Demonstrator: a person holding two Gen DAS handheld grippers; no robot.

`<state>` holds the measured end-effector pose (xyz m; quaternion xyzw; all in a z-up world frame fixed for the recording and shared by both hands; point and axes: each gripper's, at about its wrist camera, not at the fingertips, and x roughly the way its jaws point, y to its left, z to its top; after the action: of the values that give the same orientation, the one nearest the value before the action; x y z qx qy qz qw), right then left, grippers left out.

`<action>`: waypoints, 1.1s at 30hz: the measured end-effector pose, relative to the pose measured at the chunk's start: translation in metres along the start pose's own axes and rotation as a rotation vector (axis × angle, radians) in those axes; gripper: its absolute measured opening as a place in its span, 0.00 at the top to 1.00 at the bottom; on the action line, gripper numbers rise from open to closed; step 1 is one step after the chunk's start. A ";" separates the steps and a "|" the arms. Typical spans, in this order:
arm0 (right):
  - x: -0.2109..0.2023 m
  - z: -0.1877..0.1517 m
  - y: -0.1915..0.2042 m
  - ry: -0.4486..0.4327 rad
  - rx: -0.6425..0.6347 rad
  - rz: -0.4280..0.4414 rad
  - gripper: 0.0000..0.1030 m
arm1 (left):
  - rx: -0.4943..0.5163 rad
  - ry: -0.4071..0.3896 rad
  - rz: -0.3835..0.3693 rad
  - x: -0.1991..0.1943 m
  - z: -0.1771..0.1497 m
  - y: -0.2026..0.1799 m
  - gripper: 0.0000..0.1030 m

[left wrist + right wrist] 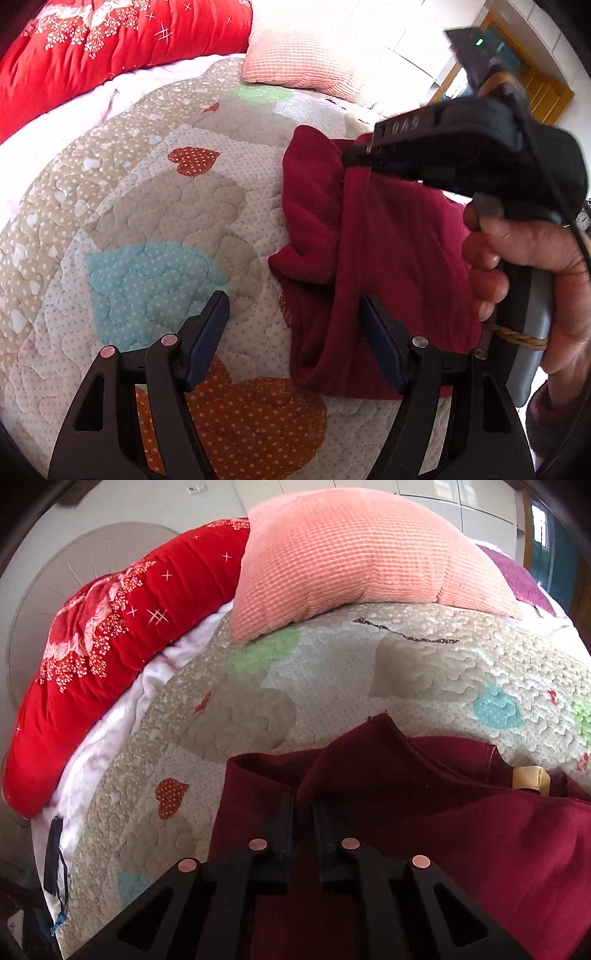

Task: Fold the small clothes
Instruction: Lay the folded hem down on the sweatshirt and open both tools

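A dark red garment (388, 258) lies on the quilted bed cover (147, 206), partly bunched. In the left wrist view my right gripper (354, 157) comes in from the upper right, shut on a fold of the dark red garment, lifting it into a hanging strip. My left gripper (295, 317) is open and empty just above the cover, with the garment's left edge between its fingers; the right finger (380, 343) is against the cloth. In the right wrist view the right gripper (303, 808) is shut on a ridge of the garment (461, 830), which has a beige neck label (530, 779).
A pink ribbed pillow (362, 557) and a red floral duvet (110, 646) lie at the head of the bed. A white sheet edge (110, 731) runs along the left side. A wooden door (535, 85) stands beyond the bed at the right.
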<state>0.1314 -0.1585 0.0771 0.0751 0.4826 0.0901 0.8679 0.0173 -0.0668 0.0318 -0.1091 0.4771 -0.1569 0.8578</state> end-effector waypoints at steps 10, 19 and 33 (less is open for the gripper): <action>0.015 -0.002 0.011 -0.018 -0.047 0.029 0.87 | 0.012 -0.002 0.013 0.006 0.001 -0.001 0.29; -0.031 -0.007 -0.004 -0.152 -0.044 0.076 0.76 | 0.023 -0.009 0.015 0.006 0.000 -0.001 0.29; 0.033 0.009 -0.020 -0.058 -0.007 0.026 0.79 | 0.025 -0.021 0.002 0.009 0.000 0.001 0.27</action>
<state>0.1581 -0.1706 0.0508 0.0809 0.4557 0.1010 0.8807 0.0220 -0.0697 0.0245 -0.0996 0.4663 -0.1610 0.8642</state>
